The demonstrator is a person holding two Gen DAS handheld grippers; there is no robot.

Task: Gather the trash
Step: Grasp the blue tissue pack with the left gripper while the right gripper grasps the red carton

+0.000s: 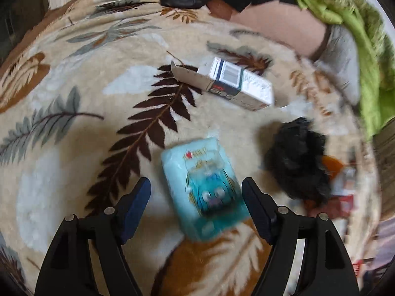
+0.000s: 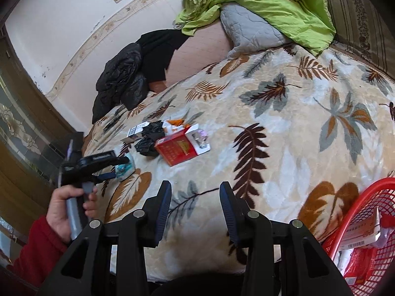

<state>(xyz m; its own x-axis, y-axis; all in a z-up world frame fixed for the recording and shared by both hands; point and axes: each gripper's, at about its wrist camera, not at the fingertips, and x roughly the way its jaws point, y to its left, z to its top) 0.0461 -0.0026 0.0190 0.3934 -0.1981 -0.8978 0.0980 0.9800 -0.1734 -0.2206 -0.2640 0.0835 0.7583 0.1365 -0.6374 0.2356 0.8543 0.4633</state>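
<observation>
The left tongs (image 1: pixel 196 197) are held wide open over the bed, and nothing is gripped. A light blue tissue packet (image 1: pixel 205 190) printed with a cartoon figure lies flat on the leaf-patterned blanket (image 1: pixel 74 98) between the two fingers; the right finger (image 1: pixel 256 207) stands just beside the packet's edge, and contact cannot be confirmed. Beyond the packet, a white carton (image 1: pixel 234 83) with one end flap open is seen lying on the blanket. A crumpled black plastic bag (image 1: pixel 296 165) lies to the right of the packet.

The right tongs (image 2: pixel 195 209) are likewise open and empty, positioned above bare blanket well apart from the trash. In the right wrist view, a red box (image 2: pixel 176 150) is seen near the black bag. A red mesh basket (image 2: pixel 350 212) stands at the lower right and holds cartons and wrappers. A green quilt (image 2: pixel 259 5) and a grey pillow (image 2: pixel 249 29) lie at the far end of the bed.
</observation>
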